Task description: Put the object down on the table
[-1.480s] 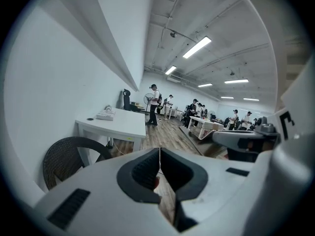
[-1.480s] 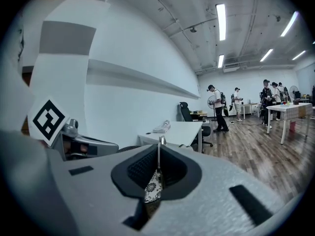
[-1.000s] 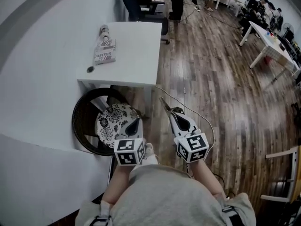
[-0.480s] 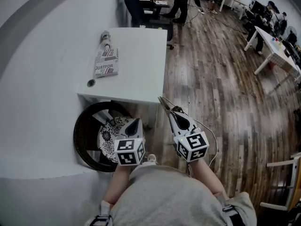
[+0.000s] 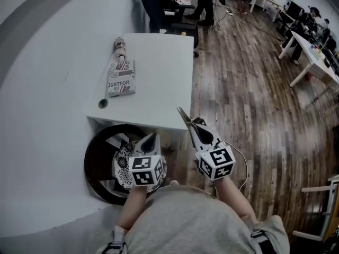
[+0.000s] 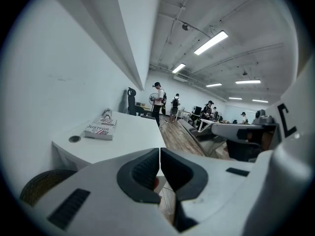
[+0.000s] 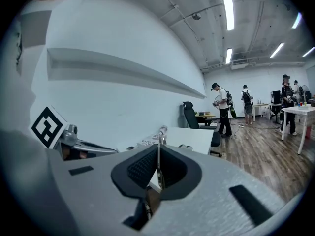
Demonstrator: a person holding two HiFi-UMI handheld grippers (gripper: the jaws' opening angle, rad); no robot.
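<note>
My right gripper [image 5: 193, 129] is shut on a thin metal tool [image 5: 185, 117], apparently scissors, whose point sticks forward over the near edge of the white table [image 5: 164, 73]. In the right gripper view the blade [image 7: 161, 133] stands upright between the pads, with the table [image 7: 197, 137] beyond it. My left gripper [image 5: 150, 138] is shut with nothing between its jaws, and hangs just short of the table's front edge, over a round black basket [image 5: 98, 160]. In the left gripper view its jaws [image 6: 160, 154] touch each other, and the table [image 6: 130, 134] lies ahead.
A printed packet [image 5: 121, 79], a small bottle-like thing [image 5: 119, 45] and a small round disc [image 5: 103, 103] lie along the table's left side by the wall. The basket holds a patterned cloth [image 5: 123, 157]. People, chairs and desks stand far off on the wooden floor [image 5: 243, 89].
Both grippers have come forward toward the white table, which now sits nearer in the head view. The scissors' tip has reached the table's front edge. Neither grip has changed.
</note>
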